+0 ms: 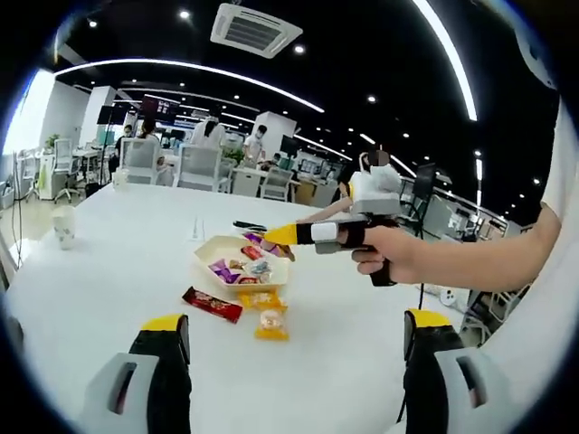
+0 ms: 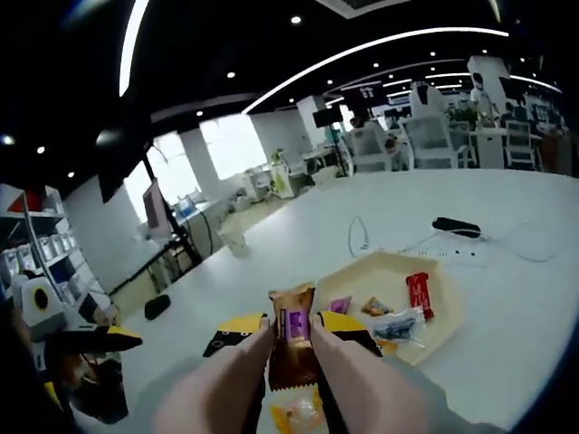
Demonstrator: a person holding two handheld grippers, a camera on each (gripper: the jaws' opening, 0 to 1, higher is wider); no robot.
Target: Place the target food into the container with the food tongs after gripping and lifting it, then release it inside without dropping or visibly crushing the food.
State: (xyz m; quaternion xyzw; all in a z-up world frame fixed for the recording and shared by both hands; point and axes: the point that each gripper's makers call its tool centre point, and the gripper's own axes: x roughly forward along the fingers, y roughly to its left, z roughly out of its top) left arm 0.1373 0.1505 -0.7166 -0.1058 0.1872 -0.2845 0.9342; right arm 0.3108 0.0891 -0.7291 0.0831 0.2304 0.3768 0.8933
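Observation:
A brown and orange wrapped snack (image 2: 291, 348) stands upright between the yellow-tipped jaws of my right gripper (image 2: 291, 330), which is shut on it, just short of the cream tray (image 2: 443, 330). In the left gripper view the right gripper (image 1: 276, 237), held by a hand, hovers over the far side of that tray (image 1: 206, 258), which holds several wrapped snacks. My left gripper (image 1: 294, 321) is open, its jaws wide apart above the white table. A dark red bar (image 1: 213, 305) and two yellow packets (image 1: 270, 324) lie on the table in front of the tray.
A paper cup (image 1: 63, 226) stands at the table's left side. A black power strip (image 2: 457, 228) with white cables lies beyond the tray. The person's forearm (image 1: 488, 262) reaches in from the right. Office chairs and desks stand behind the table.

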